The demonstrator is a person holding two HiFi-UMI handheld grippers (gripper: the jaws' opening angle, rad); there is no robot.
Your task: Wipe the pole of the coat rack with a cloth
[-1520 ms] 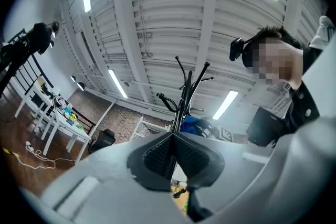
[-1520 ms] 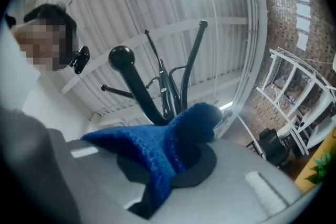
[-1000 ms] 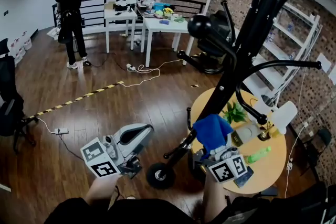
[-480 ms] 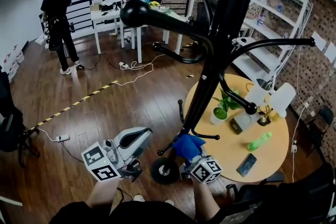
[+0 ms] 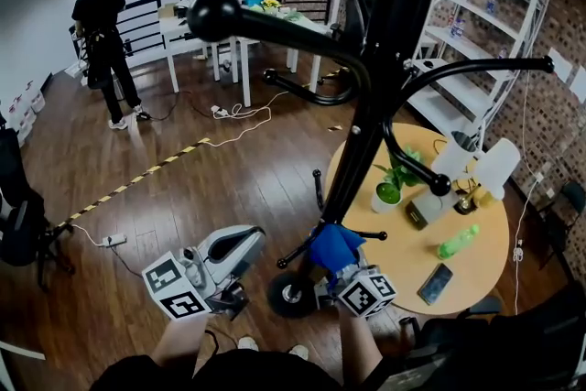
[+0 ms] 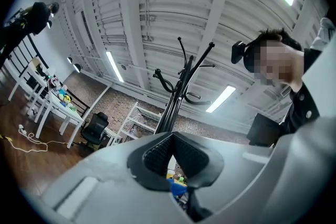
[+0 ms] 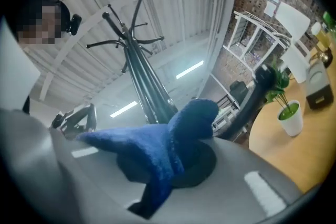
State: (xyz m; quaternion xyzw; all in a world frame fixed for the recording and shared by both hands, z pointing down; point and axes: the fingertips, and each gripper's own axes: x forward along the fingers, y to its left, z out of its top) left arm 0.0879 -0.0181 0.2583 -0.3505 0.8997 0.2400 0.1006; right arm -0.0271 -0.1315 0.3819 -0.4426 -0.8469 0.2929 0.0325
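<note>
Head view: nearest the camera, the left gripper [image 5: 245, 238] is held low over the wooden floor [image 5: 229, 188], its cube showing black-and-white square markers, no letters. In the left gripper view its two dark ribbed pads meet at the tips, with nothing caught between them. Just to its right, the right gripper [image 5: 341, 266] has its jaws closed on a blue cloth [image 5: 334, 243], which bulges out above them. The right gripper view shows the fabric pinched in the middle with loose ends fanning out.

The cloth sits at the lower part of the black pole [image 5: 366, 133] of the coat rack. It seems to press against the pole, though contact is hard to confirm from this angle. The rack leans up through the frame, its curved hooks [image 5: 220, 14] spreading overhead.

Beside the pole stands a round wooden table [image 5: 476, 275] with a dark phone [image 5: 435, 284], a green bottle [image 5: 456, 243] lying on its side, and a small plant in a white pot [image 5: 386, 192]. Any label on the bottle is too small to read.

Farther off, yellow-and-black tape [image 5: 137, 179] crosses the floor. White shelving [image 5: 476, 41] stands against a brick wall, and a person [image 5: 101, 23] in dark clothes stands near white tables [image 5: 275, 37] at the back.
</note>
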